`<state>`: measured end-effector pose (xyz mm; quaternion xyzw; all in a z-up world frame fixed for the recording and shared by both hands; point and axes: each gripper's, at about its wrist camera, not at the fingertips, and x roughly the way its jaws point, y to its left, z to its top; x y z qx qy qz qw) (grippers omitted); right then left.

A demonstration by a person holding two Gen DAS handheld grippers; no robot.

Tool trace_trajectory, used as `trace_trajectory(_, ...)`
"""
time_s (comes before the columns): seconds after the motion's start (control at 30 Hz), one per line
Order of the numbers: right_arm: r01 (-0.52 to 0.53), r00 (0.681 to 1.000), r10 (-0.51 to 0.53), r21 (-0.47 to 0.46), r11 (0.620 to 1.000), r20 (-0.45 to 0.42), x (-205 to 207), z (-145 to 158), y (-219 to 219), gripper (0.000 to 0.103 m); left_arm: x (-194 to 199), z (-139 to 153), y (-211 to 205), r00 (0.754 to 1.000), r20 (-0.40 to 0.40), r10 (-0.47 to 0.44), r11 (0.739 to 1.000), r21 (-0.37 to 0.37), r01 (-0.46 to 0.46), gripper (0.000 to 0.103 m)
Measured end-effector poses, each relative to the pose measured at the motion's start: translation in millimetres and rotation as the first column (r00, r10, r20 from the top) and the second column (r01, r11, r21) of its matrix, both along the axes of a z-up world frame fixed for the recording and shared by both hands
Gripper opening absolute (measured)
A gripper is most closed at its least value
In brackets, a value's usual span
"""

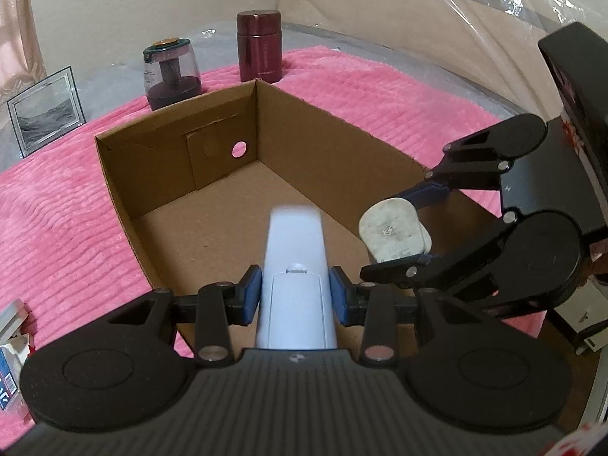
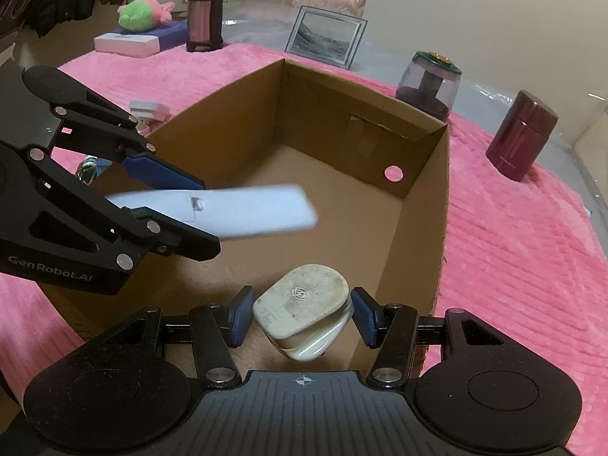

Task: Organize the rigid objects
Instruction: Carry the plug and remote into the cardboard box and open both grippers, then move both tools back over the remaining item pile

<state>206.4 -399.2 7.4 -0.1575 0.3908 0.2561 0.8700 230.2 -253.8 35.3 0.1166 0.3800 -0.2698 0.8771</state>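
My left gripper [image 1: 295,296] is shut on a long white remote control [image 1: 294,262] and holds it over the open cardboard box [image 1: 159,152]. The remote is blurred in the right wrist view [image 2: 243,209]. My right gripper [image 2: 300,317] holds a worn white plug adapter [image 2: 304,307] over the near end of the box [image 2: 421,205]. Its blue pads [image 2: 363,317] stand beside the adapter with small gaps showing. The right gripper [image 1: 421,224] also shows in the left wrist view with the adapter [image 1: 393,233]. The box floor is bare.
The box sits on a pink ribbed blanket [image 1: 57,209]. Beyond it stand a maroon flask [image 1: 259,46], a dark-lidded clear jar [image 1: 171,74] and a framed picture [image 1: 45,112]. Further off are a tall bottle [image 2: 205,11], a plush toy [image 2: 142,13] and flat boxes [image 2: 125,42].
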Motion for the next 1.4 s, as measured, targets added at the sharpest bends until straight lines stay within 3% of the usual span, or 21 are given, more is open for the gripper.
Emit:
trace_trajectory(0.47,-0.005,1.000,0.005,-0.006,1.000,-0.004,1,1,0,0.052,-13,26,27,0.996,0.068,0.065,0.996,-0.065,-0.060,0.033)
trace_trajectory(0.77,0.031,0.998,-0.033,0.049,0.998,0.055,-12,21,-1,0.052,-32,40,43,0.991,0.093,0.097,0.990,-0.116,-0.086,0.033)
trace_trajectory(1.1,0.102,0.980,-0.132,0.202,0.974,0.146,-60,67,16,0.052,-68,53,92,0.976,0.098,0.194,0.963,-0.210,-0.170,0.033)
trace_trajectory(1.27,0.112,0.970,-0.169,0.300,0.947,0.173,-86,82,42,0.052,-91,52,128,0.961,0.099,0.258,0.947,-0.222,-0.231,0.033)
trace_trajectory(1.4,0.086,0.962,-0.164,0.327,0.941,0.219,-108,89,71,0.052,-111,48,165,0.940,0.107,0.323,0.931,-0.217,-0.295,0.033)
